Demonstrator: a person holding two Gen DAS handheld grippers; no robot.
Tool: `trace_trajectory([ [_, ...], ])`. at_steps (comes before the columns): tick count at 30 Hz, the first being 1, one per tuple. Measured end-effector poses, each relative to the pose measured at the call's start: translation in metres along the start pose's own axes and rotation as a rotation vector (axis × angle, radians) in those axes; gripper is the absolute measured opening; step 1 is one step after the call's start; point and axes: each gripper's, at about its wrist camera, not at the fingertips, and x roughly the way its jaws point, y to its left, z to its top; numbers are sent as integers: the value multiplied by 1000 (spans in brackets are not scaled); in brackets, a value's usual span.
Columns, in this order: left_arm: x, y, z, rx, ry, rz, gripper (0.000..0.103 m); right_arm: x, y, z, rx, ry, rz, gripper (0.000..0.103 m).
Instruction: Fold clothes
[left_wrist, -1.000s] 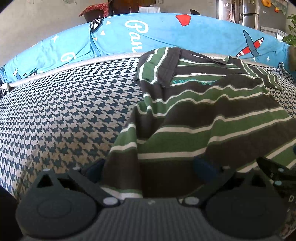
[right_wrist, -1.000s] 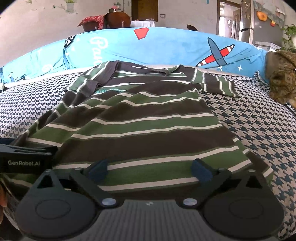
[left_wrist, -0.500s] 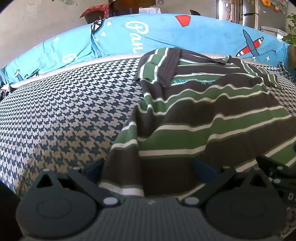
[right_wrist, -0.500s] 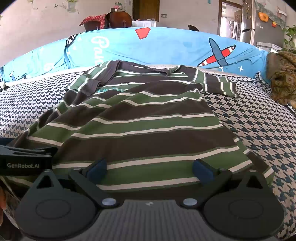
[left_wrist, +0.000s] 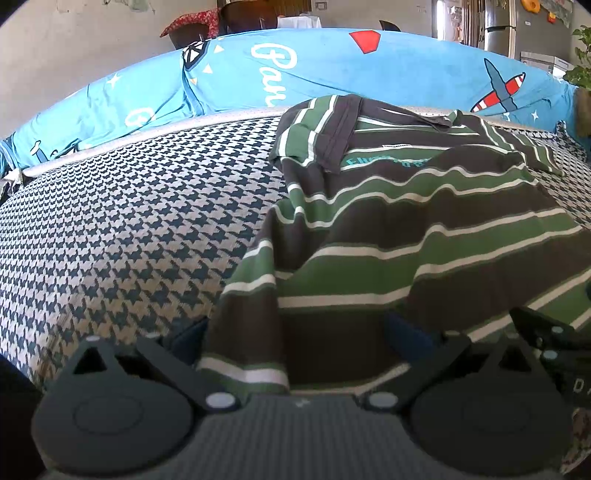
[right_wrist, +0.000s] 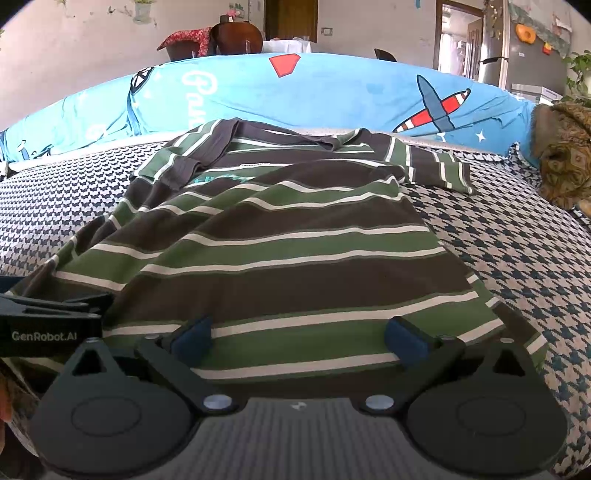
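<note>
Left wrist view shows little has changed: the striped shirt (left_wrist: 424, 229) still lies across the bed (left_wrist: 122, 229) toward its near edge, hem draped between the wide-apart fingers of left gripper (left_wrist: 295, 341) and right gripper (right_wrist: 297, 334), neither clamping it yet.

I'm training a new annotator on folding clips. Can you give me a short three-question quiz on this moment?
1. True or false: the striped shirt lies on a houndstooth cover.
2. The print on the blue bedding shows: A) plane B) car C) fish
3. Fill in: both the left gripper and the right gripper are at the shirt's ____ edge, jaws wide.

Key: 1 true; 2 A; 3 near (hem)
</note>
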Motion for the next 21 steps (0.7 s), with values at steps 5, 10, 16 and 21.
trace_trajectory([
  [5, 0, 1, 0, 3, -3, 0, 103, 0, 0, 0, -1, 2, -4, 103],
  [10, 0, 1, -1, 4, -4, -1, 103, 0, 0, 0, -2, 1, -7, 103],
  [16, 0, 1, -1, 5, -6, 0, 103, -1, 1, 0, -4, -2, -9, 103],
  [21, -1, 1, -1, 5, -7, 0, 103, -1, 2, -1, -6, -6, -12, 103],
])
